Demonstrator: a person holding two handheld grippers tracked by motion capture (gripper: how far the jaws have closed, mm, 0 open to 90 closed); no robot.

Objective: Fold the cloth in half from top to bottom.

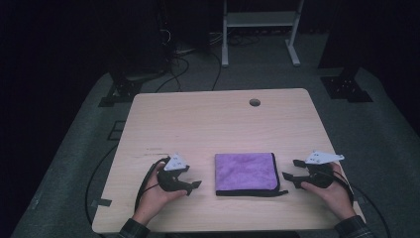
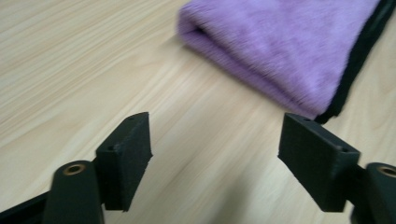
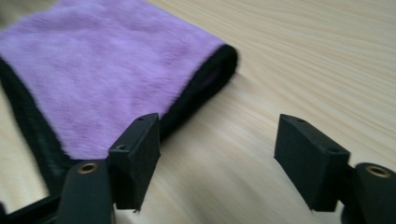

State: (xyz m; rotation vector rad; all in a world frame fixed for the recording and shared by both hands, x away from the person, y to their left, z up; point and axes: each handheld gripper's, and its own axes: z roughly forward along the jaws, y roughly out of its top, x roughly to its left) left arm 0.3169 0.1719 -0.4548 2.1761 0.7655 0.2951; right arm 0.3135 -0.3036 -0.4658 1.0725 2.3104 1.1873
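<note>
Purple folded cloth (image 1: 245, 172) lies between both tools — left tool (image 1: 194, 187), right tool (image 1: 290, 169) — each released, holding nothing.

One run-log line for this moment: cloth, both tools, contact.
cloth: purple, folded, flat on table | left tool: open, beside cloth, empty | right tool: open, beside cloth, empty | contact: none

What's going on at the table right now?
A person holds a claw in each hand on either side of a folded purple towel lying flat on the wooden table. The left claw and the right claw are both open and empty, pointing at the towel without touching it.
</note>
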